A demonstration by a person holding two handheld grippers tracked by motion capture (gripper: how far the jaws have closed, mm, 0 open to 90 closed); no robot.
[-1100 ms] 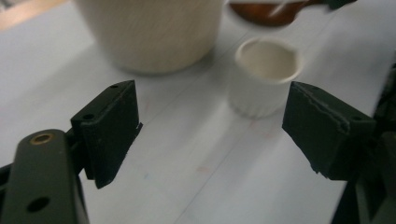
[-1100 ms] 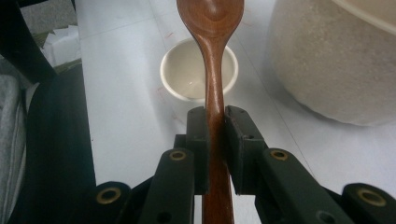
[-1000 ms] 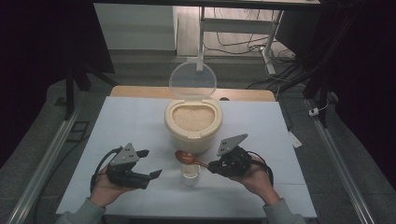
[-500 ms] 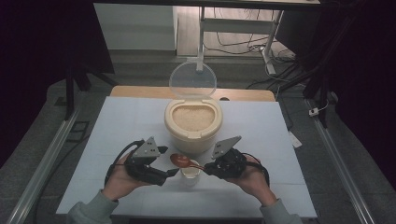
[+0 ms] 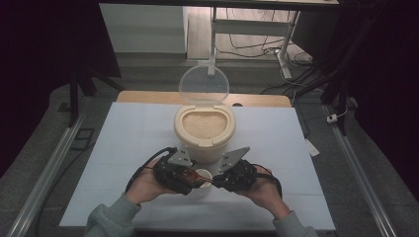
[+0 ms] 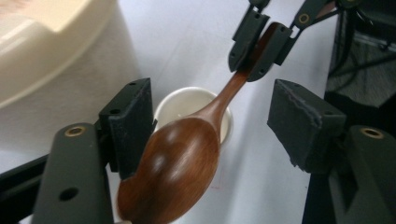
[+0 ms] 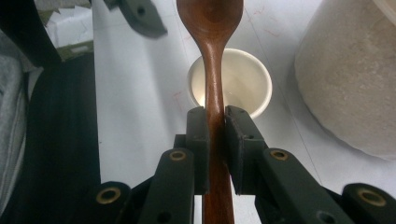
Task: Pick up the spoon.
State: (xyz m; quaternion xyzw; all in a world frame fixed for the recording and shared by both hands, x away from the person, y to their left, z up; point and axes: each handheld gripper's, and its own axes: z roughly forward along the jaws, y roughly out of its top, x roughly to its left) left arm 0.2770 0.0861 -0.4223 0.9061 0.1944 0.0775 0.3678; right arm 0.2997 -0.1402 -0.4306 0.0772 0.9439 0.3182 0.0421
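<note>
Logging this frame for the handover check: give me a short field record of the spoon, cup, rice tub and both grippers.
spoon: wooden spoon, handle clamped in right gripper, bowl between the left gripper fingers
left gripper: jaws just been closing around the spoon bowl; one pad touching, other apart
cup: small white cup, under the spoon, looks empty
rice tub: cream container of rice, clear lid up, behind the cup
surface: white table
</note>
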